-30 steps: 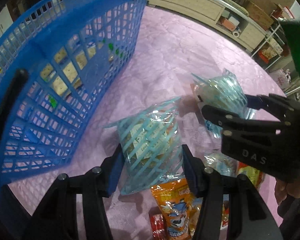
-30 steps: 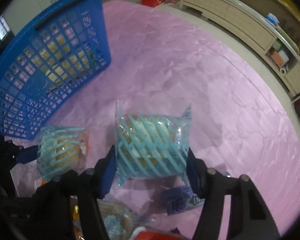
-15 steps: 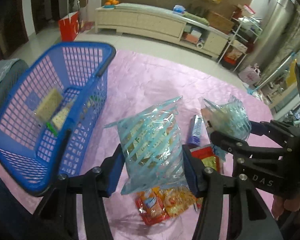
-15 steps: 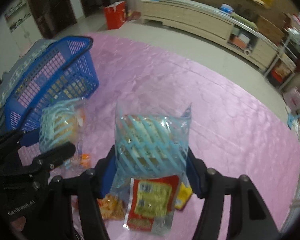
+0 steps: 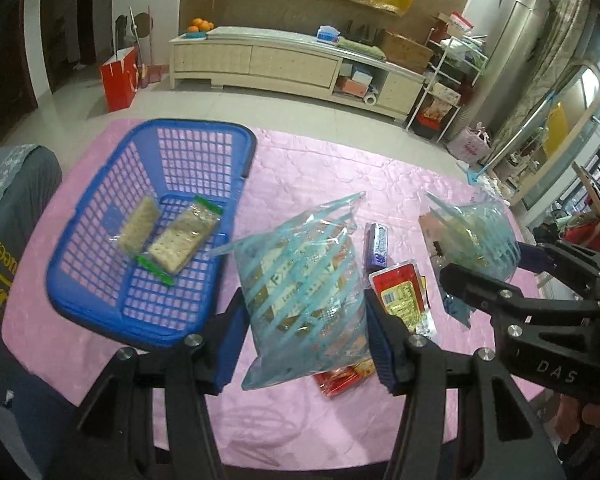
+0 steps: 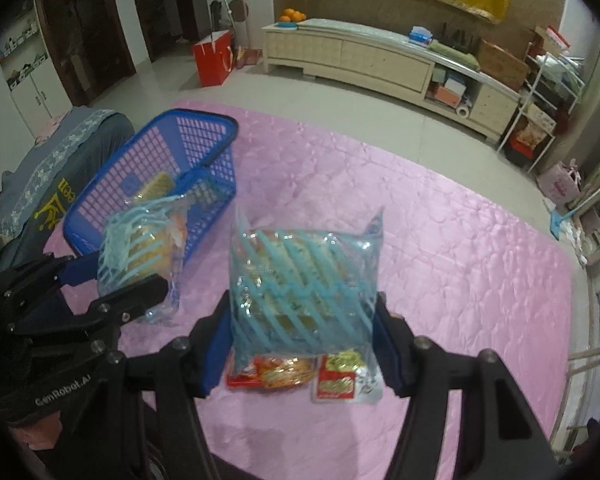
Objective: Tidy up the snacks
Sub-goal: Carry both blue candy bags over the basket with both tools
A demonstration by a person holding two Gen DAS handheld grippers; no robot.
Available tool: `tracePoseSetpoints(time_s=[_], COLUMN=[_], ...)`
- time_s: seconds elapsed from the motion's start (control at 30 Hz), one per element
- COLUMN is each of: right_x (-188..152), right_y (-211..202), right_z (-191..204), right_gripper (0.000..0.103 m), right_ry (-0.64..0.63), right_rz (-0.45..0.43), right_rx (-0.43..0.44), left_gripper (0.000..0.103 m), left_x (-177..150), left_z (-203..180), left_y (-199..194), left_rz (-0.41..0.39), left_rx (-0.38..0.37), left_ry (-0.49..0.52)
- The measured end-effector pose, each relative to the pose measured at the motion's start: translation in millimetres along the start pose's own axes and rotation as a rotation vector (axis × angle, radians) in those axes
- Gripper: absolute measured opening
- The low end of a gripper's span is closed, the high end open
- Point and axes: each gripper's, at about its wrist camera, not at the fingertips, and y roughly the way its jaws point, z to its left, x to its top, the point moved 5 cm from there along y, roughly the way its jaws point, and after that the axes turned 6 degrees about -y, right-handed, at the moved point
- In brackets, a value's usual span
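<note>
My left gripper (image 5: 306, 334) is shut on a blue-striped clear snack bag (image 5: 300, 288), held high above the pink table. My right gripper (image 6: 302, 332) is shut on a second blue-striped bag (image 6: 300, 276), also held high; it shows at the right of the left wrist view (image 5: 476, 236). The left gripper's bag shows in the right wrist view (image 6: 140, 248). A blue plastic basket (image 5: 80, 280) stands at the left of the table with two cracker packs (image 5: 176, 240) in it. It also shows in the right wrist view (image 6: 216, 136).
Loose snacks lie on the pink tablecloth (image 5: 312, 176) below the grippers: a red and yellow packet (image 5: 400, 296), a purple bar (image 5: 376, 244) and an orange pack (image 6: 276, 374). A grey-covered chair (image 5: 8, 216) stands left of the table. A long sideboard (image 5: 292, 64) is behind.
Both grippers have risen well above the table with their bags. The basket, seen close and from the side before, now lies below and to the left, its contents in view.
</note>
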Motion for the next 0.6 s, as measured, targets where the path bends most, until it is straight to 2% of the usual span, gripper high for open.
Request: tracePoseSetpoints(time_s=[0.3,0.53,0.6], right_x=[20,47,56], right_y=[-16,-9,-5], right_z=[49,81,91], right_gripper=[0.067,0.067,0.067], right_ry=[0.03,0.051,0.047], right_rz=[-0.03,-0.035,-0.039], right_rx=[-0.015,0.002,0.007], left_gripper=[0.053,0.053,0.053], left_x=[14,38,44], left_z=[46,86,96], left_y=[-31,-44,-44], left_rz=[-0.011,-0.045,-0.034], left_rx=[-0.021,0.01,-0.005], left_ry=[0.065,0.093,0.081])
